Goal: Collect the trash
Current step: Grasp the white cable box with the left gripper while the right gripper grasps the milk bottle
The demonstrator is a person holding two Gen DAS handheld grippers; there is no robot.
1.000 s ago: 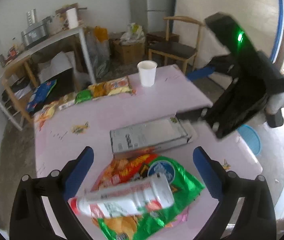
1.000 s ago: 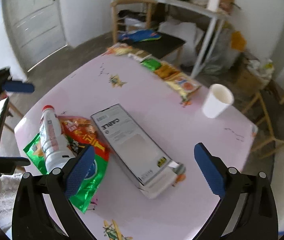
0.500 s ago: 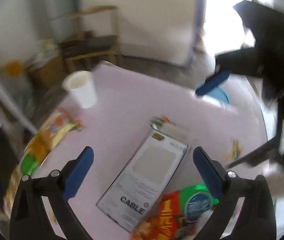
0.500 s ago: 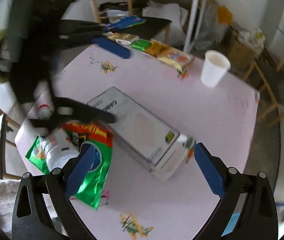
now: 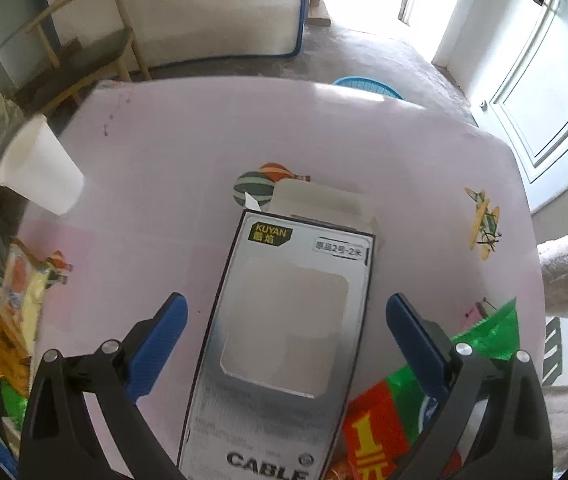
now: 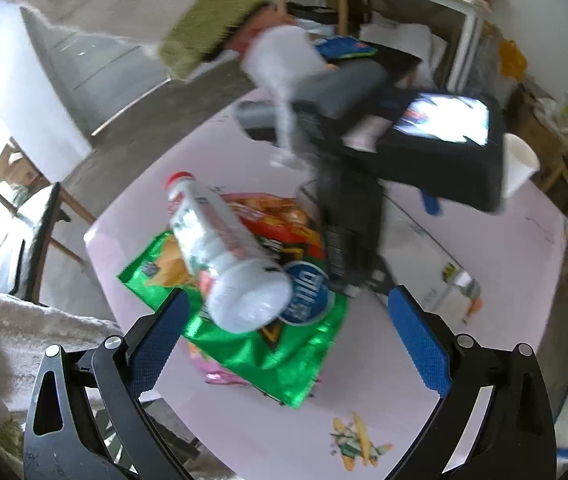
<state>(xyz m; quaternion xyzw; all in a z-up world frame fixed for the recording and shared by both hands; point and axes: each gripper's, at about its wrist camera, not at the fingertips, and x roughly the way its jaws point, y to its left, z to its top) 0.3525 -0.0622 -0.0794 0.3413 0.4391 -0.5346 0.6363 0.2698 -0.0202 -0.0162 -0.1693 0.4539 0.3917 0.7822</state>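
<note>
A grey cable box [image 5: 284, 344] lies flat on the pink table [image 5: 188, 148]. My left gripper [image 5: 284, 336] is open and hovers over it, one finger on each side, not touching. A white plastic bottle with a red cap [image 6: 224, 256] lies on a green and red snack bag [image 6: 252, 316]. My right gripper [image 6: 287, 320] is open just above the bottle's base. The left gripper's body [image 6: 387, 168] shows blurred in the right wrist view, over the box. A white paper cup [image 5: 40, 168] stands at the table's left.
Yellow and orange snack wrappers [image 5: 16, 312] lie along the table's left edge. A blue basket [image 5: 363, 86] sits on the floor beyond the table. A wooden chair [image 5: 80, 52] stands far left. A door [image 5: 543, 92] is at the right.
My left gripper swung right and came down over the cable box. My right gripper moved left, from the box toward the bottle and snack bag.
</note>
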